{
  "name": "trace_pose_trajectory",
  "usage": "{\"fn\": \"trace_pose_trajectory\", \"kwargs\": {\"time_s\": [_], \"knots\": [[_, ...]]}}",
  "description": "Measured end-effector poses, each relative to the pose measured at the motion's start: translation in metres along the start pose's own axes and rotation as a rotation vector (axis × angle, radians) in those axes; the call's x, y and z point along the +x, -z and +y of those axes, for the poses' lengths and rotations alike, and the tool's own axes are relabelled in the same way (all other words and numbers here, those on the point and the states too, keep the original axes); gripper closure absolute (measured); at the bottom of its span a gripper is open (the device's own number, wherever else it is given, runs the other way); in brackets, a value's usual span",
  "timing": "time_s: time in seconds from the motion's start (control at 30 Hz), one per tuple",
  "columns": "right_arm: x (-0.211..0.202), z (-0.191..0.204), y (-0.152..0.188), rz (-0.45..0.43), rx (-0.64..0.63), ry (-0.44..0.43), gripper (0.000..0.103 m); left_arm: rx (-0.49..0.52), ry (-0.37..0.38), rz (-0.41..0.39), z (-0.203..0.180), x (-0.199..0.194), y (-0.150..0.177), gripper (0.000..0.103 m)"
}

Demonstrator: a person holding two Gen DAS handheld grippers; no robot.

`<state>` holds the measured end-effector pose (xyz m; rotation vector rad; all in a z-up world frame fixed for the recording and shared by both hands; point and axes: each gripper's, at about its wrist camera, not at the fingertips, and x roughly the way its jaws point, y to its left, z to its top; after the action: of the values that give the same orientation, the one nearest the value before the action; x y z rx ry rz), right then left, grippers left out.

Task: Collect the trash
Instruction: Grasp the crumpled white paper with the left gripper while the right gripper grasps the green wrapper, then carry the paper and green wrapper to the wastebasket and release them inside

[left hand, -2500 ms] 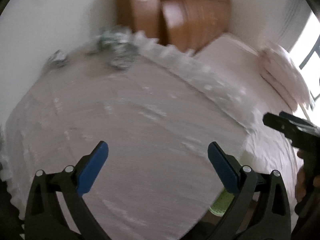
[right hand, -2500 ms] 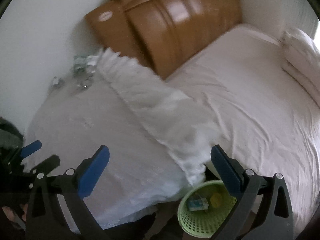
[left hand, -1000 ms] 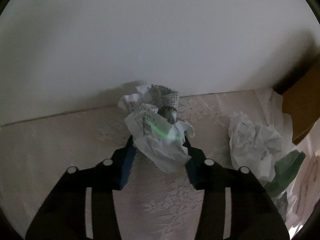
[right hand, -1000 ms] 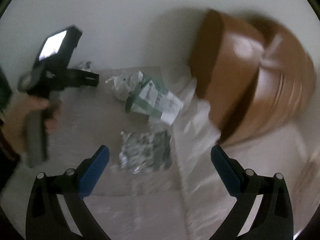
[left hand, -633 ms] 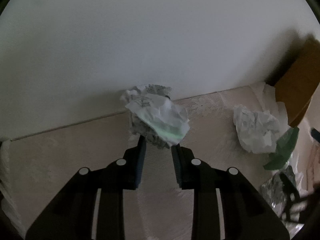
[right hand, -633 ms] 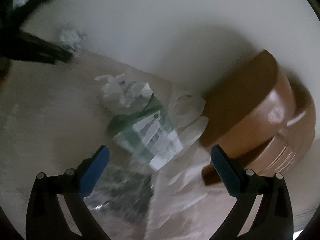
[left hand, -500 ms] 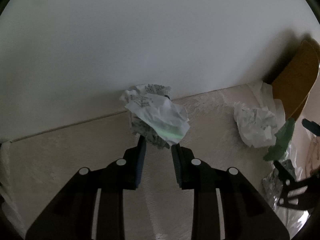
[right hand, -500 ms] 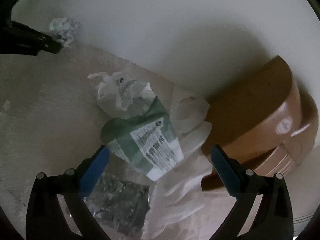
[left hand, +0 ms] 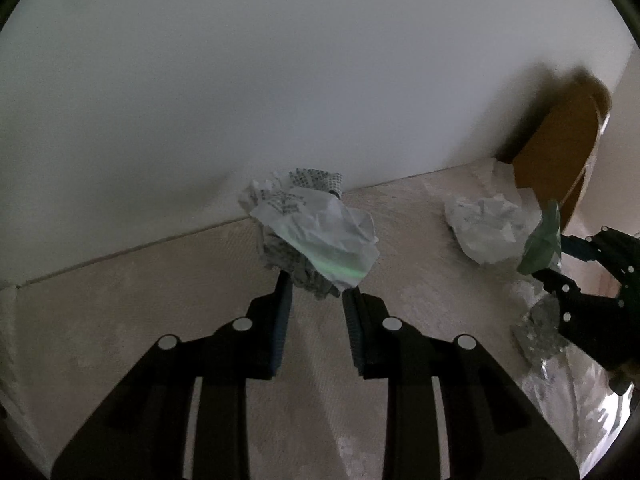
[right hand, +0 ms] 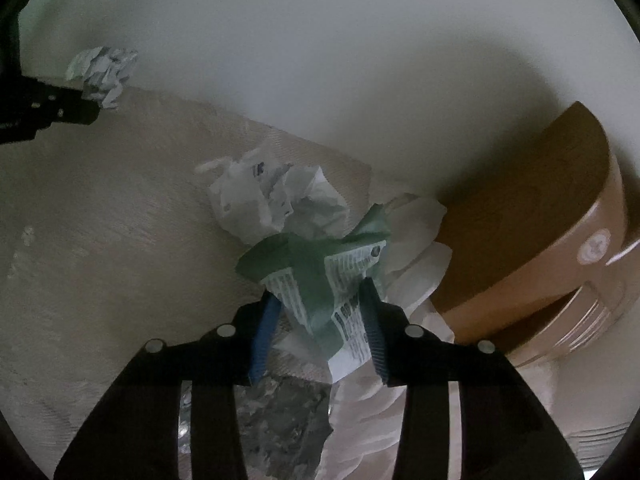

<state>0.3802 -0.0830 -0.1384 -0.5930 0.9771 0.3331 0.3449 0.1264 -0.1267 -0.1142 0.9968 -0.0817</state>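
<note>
Currently, my left gripper [left hand: 316,292] holds a crumpled paper ball [left hand: 316,236], jaws clamped tight on its lower edge, above the lace-covered counter [left hand: 120,300] near the white wall [left hand: 280,80]. My right gripper [right hand: 320,312] has just been closing its jaws, and they now pinch a green wrapper [right hand: 320,272] between the blue pads. A second crumpled paper [right hand: 272,200] lies just behind the wrapper. Crumpled foil [right hand: 280,412] lies on the counter below my right jaws. A wooden headboard [right hand: 540,248] stands to the right.
</note>
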Motion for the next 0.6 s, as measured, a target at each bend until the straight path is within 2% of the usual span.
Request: {"fn": "trace_pose_trajectory", "kwargs": {"time_s": [0.3,0.4,0.5,0.6], "knots": [[-0.054,-0.014,0.014,-0.095,0.182,-0.084,0.063,0.019,0.020,-0.051,0.005,-0.062,0.031,0.077],[-0.084,-0.008,0.034,-0.121,0.279,-0.144,0.063,0.022,0.020,-0.041,0.001,-0.084,0.050,0.077],[-0.095,-0.002,0.048,-0.119,0.329,-0.183,0.063,0.047,0.008,-0.015,-0.005,-0.100,0.074,0.077],[-0.115,0.019,0.080,-0.101,0.403,-0.233,0.063,0.079,-0.014,0.011,-0.018,-0.107,0.096,0.077]]}}
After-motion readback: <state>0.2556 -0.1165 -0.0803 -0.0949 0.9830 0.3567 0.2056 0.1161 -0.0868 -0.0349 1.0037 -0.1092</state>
